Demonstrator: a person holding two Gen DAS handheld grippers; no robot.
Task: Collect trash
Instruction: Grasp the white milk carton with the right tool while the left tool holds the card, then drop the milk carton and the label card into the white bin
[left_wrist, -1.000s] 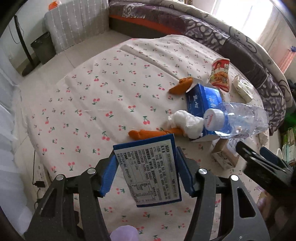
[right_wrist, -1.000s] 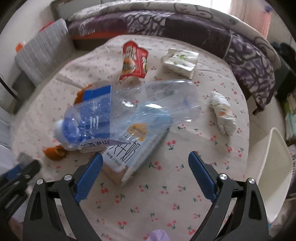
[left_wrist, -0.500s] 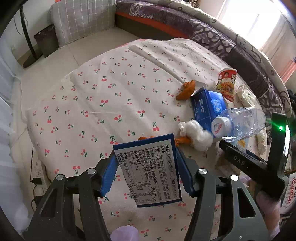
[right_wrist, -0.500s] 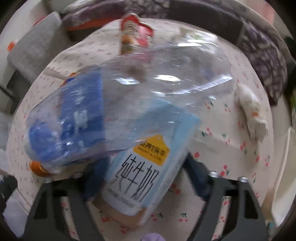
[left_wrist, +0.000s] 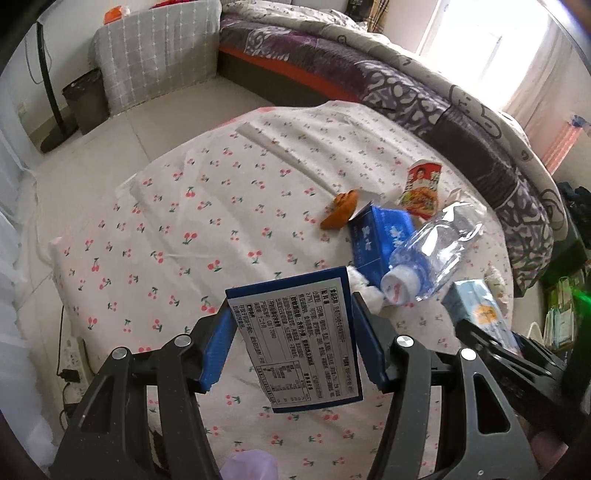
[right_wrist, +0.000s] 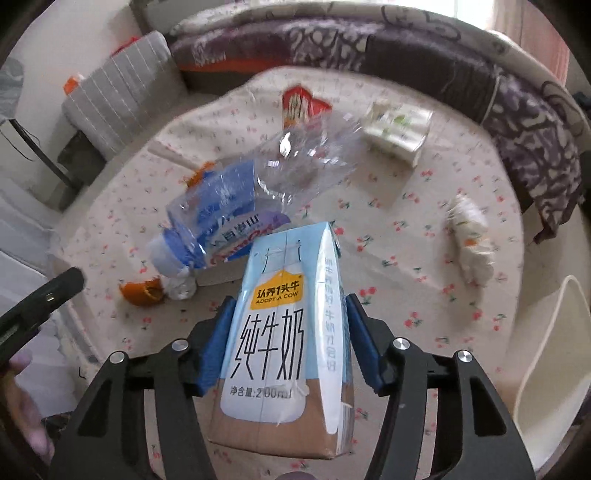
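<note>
Left claw (left_wrist: 295, 343): clamped on dark-blue carton (left_wrist: 299, 339).
Right claw (right_wrist: 288, 343): closing, pads gripping milk carton (right_wrist: 284, 343).
Worktop (left_wrist: 221, 206): crushed bottle (left_wrist: 432, 251).

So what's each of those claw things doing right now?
Left gripper: closed on a dark blue box.
Right gripper: jaws closing on a milk carton.

cartons (right_wrist: 280, 332) 3 | bottle (right_wrist: 258, 199) 1 | snack bag (left_wrist: 421, 186) 1 | peels (left_wrist: 340, 208) 2 | tissue pack (right_wrist: 397, 129) 1
</note>
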